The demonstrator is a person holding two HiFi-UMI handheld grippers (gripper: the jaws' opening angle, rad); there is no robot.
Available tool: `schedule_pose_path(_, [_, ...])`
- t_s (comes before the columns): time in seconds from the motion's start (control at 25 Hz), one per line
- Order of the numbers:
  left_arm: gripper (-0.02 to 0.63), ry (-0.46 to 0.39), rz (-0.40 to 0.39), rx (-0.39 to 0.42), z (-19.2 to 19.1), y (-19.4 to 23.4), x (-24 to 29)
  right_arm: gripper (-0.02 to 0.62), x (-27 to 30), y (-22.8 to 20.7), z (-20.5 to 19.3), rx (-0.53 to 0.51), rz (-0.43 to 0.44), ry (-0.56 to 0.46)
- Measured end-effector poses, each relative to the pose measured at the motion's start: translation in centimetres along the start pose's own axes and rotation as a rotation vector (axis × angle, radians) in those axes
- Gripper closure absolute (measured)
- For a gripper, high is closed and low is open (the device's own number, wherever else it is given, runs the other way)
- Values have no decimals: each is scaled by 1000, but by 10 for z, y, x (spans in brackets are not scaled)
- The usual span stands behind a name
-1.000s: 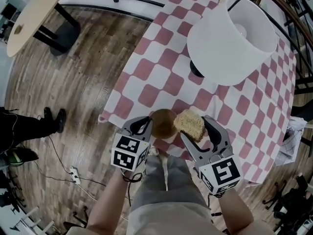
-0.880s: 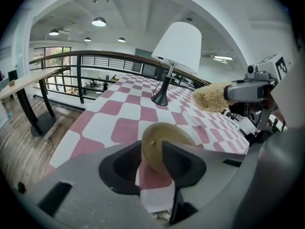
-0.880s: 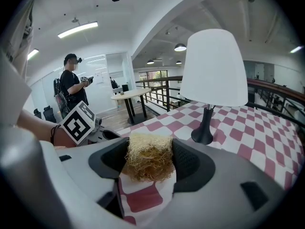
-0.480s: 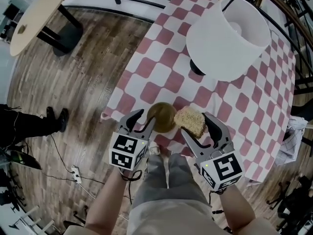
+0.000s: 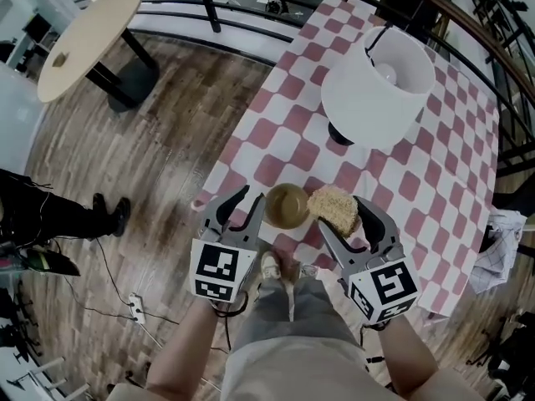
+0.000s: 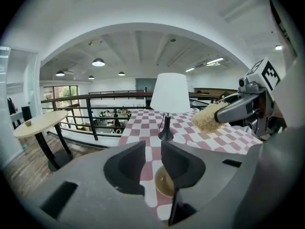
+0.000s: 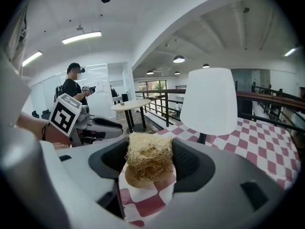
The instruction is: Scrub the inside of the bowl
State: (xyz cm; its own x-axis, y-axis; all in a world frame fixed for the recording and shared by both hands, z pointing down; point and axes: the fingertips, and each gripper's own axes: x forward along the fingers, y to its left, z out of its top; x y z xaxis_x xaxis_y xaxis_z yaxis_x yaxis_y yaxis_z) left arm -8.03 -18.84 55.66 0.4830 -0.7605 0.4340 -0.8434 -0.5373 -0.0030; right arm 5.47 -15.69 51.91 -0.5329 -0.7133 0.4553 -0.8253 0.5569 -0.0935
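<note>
In the head view, the bowl stood upright on the checked worktop close to its near edge, with a pair of tongs at either side. The left tongs hung just left of it, off its rim, with nothing between the jaws. The right tongs gripped a straw-coloured scrubber, which showed just beside the bowl's right rim. A white-shaded lamp stood further back on the cloth.

In the left gripper view, the jaws stood apart with only the checked cloth showing through the gap. They had just been closing a little and held nothing. The bowl sat lower down, partly hidden behind the right-hand jaw.

In the right gripper view, both pads pressed on the scrubber from either side. The bowl showed below and beyond it, partly covered by the fibres. Whether the scrubber touched the bowl could not be told.
</note>
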Motion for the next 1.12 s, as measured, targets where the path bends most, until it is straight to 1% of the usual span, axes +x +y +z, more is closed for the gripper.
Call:
schedule_pose_path(0.24, [534,-102,49,37,52,3,-37,318,-15,4,40,-44,-11,-70])
schedule_pose_path(0.36, [571,-134,73,77,75,3,-55,318,-24,9,63,-62,-11,-108])
schedule_pose_path(0.52, [577,-172,87,110,101,6,-71,318,-33,14,92,-115,-19,-156])
schedule_pose_path(0.84, [584,-259,110,114,155,9,-115,318,-61,26,147,-210,-46,-264])
schedule_pose_path(1.0, [584,-322,120,128,189,1,-137,318,-75,30,174,-275,-88,-325])
schedule_pose_path(1.12, [584,-375,125,125,206,-1,-149,318,-86,38,191,-294,-83,-367])
